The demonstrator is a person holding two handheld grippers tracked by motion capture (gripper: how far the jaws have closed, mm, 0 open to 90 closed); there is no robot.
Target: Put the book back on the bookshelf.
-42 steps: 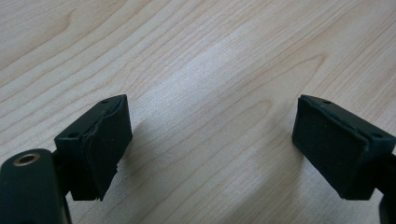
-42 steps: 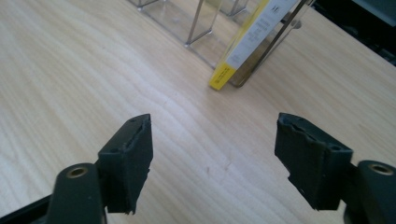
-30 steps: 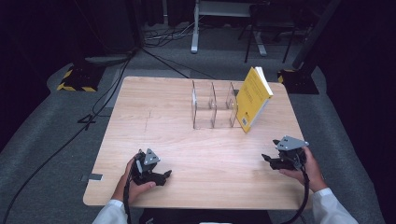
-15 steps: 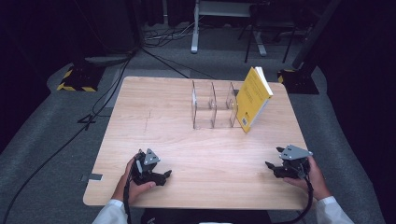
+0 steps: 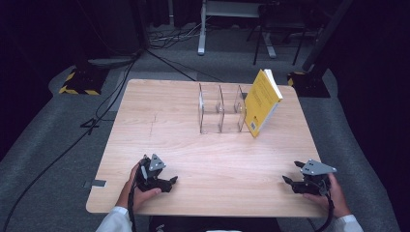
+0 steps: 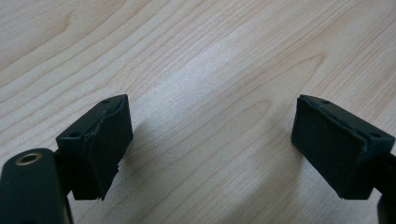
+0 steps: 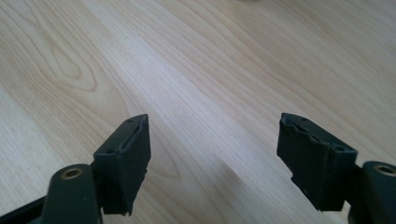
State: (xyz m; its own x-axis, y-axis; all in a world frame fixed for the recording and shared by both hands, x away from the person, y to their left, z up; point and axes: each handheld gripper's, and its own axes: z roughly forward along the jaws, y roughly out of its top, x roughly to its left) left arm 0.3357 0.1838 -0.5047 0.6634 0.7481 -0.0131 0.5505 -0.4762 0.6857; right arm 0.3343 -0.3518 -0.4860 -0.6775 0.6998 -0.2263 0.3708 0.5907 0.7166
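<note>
A yellow book stands tilted, leaning against the right end of a clear acrylic divider rack at the back of the wooden table. My left gripper rests low near the front left edge, held by a hand. Its jaws stand open over bare wood. My right gripper sits near the front right corner, pointing left. Its jaws have just been opening a little and stand open, with nothing but tabletop between them. Both grippers are far from the book and the rack.
Cables run over the grey floor to the left of the table. Black-and-yellow stand bases sit behind the table's left corner, with another base behind the right. A white frame stands farther back.
The right hand and its gripper have dropped and come toward the table's front right corner. The left gripper, book and rack have kept still.
</note>
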